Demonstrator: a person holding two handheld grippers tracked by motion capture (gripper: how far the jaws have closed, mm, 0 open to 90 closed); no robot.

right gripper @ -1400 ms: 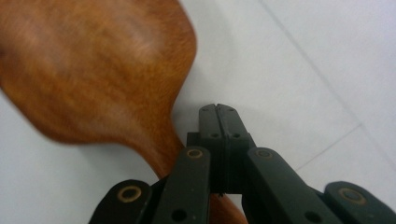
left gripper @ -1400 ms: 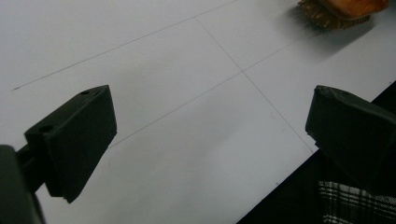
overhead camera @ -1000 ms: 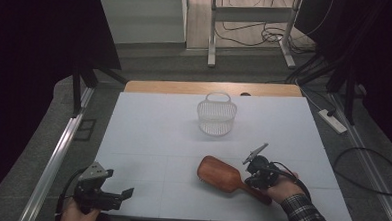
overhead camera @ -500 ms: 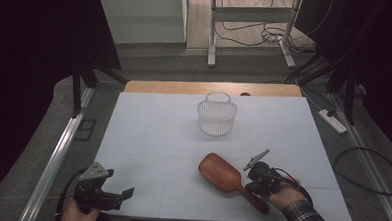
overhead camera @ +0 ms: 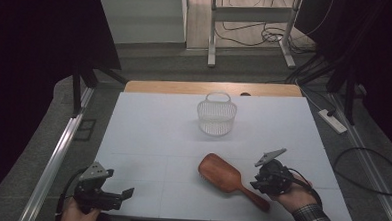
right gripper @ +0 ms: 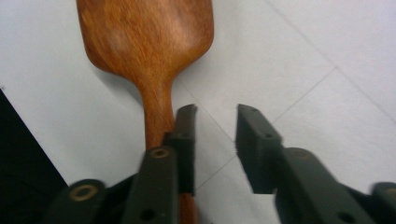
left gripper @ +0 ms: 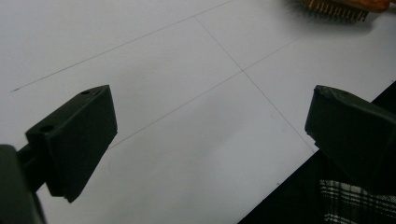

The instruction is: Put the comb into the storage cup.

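Note:
A brown wooden hairbrush [overhead camera: 221, 172] lies bristles down on the white table, its handle pointing to the front right. My right gripper [overhead camera: 256, 184] hovers at the handle's end. Its jaws have just been opening and nothing is between them. In the right gripper view the gripper [right gripper: 215, 116] stands open, with the hairbrush [right gripper: 144, 42] handle running along the outside of the left jaw. My left gripper [overhead camera: 124, 194] rests at the table's front left, open wide [left gripper: 210, 126] over bare table. The hairbrush's bristles [left gripper: 343, 5] show far off in that view.
A white wire basket [overhead camera: 217, 115] with a handle stands upright at the middle back of the table [overhead camera: 147, 138]. The table's front edge runs close under both hands. A power strip [overhead camera: 332, 121] and cables lie on the floor to the right.
The right gripper has shifted a little to the right and up along the brush handle. The brush, the basket and the left gripper stay where they were.

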